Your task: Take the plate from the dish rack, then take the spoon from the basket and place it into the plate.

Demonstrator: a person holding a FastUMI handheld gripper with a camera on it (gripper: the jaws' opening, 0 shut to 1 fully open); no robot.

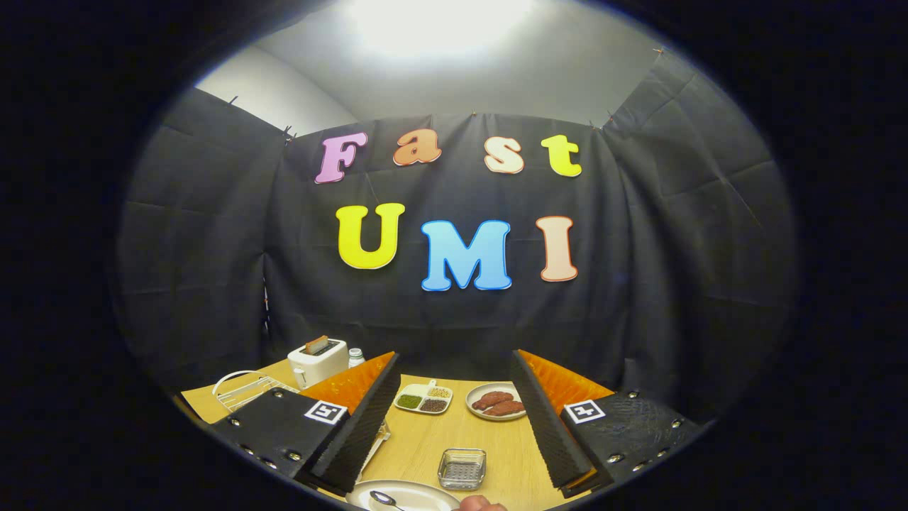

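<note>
Claw (454,426) spread wide, pinching nothing, raised over the counter (440,447); spoon (384,499) already lies in the plate (418,491), near and slightly left between the fingers, its bowl leftward, so any next move is judged a retreat.

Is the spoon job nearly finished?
Looks finished. The plate is out of the rack and on the table, and the spoon lies in it. The gripper holds nothing, its fingers wide open. Nothing looks left to do.
</note>
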